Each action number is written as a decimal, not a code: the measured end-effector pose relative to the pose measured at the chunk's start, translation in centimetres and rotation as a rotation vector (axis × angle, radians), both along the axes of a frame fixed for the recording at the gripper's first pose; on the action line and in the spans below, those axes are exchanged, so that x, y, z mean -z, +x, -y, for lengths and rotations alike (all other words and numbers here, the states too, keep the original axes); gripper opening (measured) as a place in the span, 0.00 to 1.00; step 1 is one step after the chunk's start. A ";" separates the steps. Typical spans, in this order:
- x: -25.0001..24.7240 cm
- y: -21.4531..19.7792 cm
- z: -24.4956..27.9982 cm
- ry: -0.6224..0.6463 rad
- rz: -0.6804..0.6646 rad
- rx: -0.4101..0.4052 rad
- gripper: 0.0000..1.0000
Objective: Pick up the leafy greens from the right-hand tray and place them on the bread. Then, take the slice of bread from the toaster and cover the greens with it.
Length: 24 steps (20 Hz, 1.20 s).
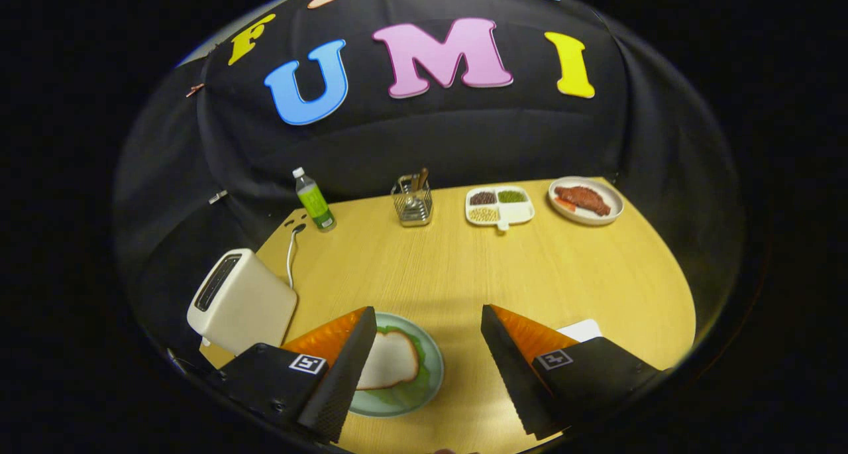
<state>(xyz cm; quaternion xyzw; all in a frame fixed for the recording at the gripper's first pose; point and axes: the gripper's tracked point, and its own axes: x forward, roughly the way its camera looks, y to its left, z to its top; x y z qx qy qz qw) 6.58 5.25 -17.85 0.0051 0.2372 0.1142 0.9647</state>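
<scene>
the tongs point(424, 368) hang released above the near edge of the table point(464, 268), their two fingers spread wide with nothing between them but bare wood. just under the left finger sits a pale green plate point(424, 381), and on it a slice of bread point(391, 360) lies on top of the leafy greens point(414, 348), whose ruffled edge shows around the bread's far and right sides. whether another slice lies beneath the greens cannot be told, as the top slice and the finger cover that part. judged from how things lie, the sandwich looks closed and the task is at or near its end.

beside the right finger a corner of a white tray point(583, 328) peeks out, the rest hidden behind the finger. to the left of the plate stands the cream toaster point(242, 301), its slot dark; no bread can be made out in it. its white cord point(291, 255) trails back toward a green bottle point(315, 202).

further off, along the back of the table, are a wire basket of utensils point(413, 202), a divided dish of beans point(499, 205) and a plate of meat point(585, 200).

what could go wrong from here: the left finger hovers very near the plate's edge, so a careless sideways or downward swing could nudge the plate, or catch the top slice and slide it off the greens. the toaster stands close on that same side and could be knocked if the tongs pull back to the left.
</scene>
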 end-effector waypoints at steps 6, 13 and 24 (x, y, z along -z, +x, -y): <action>-11.8 -1.8 3.8 -0.035 0.291 0.060 0.98; -17.6 -5.1 7.2 -0.070 0.346 0.184 0.98; -21.6 -5.2 9.2 -0.112 0.437 0.306 0.98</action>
